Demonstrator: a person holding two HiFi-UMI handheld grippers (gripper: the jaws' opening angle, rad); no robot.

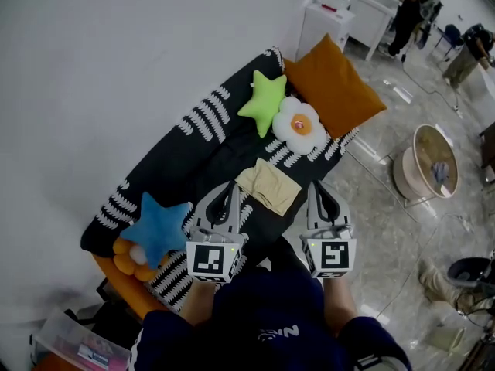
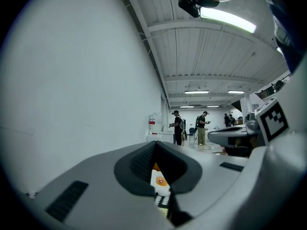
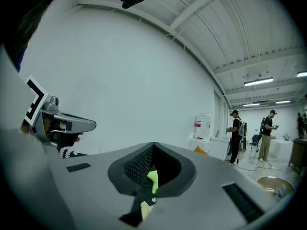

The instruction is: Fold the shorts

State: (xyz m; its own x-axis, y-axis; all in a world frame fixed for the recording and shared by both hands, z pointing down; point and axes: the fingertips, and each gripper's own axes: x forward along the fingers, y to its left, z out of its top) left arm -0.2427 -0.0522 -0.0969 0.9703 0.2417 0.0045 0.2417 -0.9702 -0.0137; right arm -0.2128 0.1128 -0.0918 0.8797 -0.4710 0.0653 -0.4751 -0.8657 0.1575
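Head view: left gripper point(image 1: 229, 193) and right gripper point(image 1: 319, 193), both shut and empty, flank centre-frame shorts point(image 1: 268, 185); a nudge could unfold them.

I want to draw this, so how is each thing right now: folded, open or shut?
shorts: folded, lying flat on the sofa
left gripper: shut, empty
right gripper: shut, empty
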